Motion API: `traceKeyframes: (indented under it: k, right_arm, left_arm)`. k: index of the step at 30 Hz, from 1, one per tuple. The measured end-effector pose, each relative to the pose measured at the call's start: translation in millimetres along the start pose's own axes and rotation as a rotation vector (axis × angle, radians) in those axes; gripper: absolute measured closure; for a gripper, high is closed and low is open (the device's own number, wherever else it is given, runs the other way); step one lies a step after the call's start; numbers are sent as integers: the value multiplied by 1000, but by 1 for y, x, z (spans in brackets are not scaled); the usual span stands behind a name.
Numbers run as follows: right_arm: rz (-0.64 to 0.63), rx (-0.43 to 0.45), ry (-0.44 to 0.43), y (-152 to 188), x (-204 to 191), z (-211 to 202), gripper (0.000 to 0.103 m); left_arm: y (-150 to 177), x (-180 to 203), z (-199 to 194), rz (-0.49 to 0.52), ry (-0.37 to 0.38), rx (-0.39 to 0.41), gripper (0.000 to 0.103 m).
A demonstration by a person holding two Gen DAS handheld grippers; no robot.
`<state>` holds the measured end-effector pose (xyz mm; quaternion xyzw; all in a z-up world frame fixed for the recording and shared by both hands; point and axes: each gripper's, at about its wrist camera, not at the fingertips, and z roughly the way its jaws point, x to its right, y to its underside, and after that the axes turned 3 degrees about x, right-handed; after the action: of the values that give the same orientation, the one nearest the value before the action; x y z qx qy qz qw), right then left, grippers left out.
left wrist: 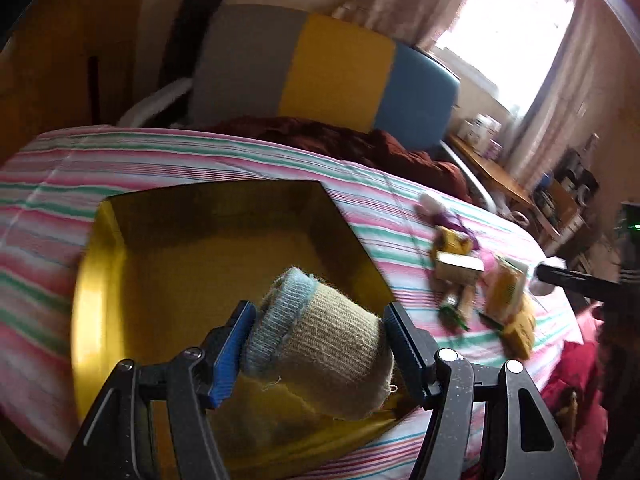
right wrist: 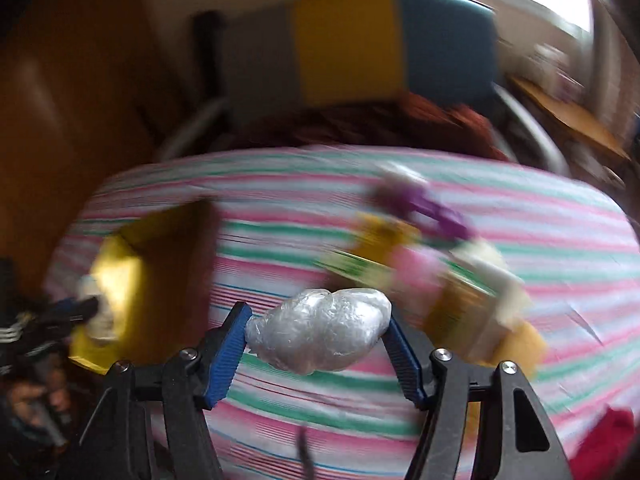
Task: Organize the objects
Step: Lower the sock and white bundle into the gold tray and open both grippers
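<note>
Mid-sorting: left gripper [left wrist: 320, 344] pinching sock [left wrist: 320, 352] just above box [left wrist: 100, 280], right gripper [right wrist: 318, 336] clamping foil wad [right wrist: 320, 332] right of it; next, likely release sock, carry wad leftward

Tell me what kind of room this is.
Probably a bedroom: a bed with a striped sheet, a padded headboard behind it, and a curtained window.
</note>
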<state>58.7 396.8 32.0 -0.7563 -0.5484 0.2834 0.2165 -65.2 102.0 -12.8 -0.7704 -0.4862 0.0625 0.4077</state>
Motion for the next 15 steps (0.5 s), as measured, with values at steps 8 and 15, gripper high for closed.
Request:
traceKeyframes:
  k: [8, 15]
  right_arm:
    - [-146, 89, -313, -21, -136, 30, 13]
    - [-241, 126, -288, -12, -184, 40, 9]
  left_arm:
    - [1, -65, -33, -84, -180, 88, 23]
    - [9, -91, -58, -108, -315, 156, 0]
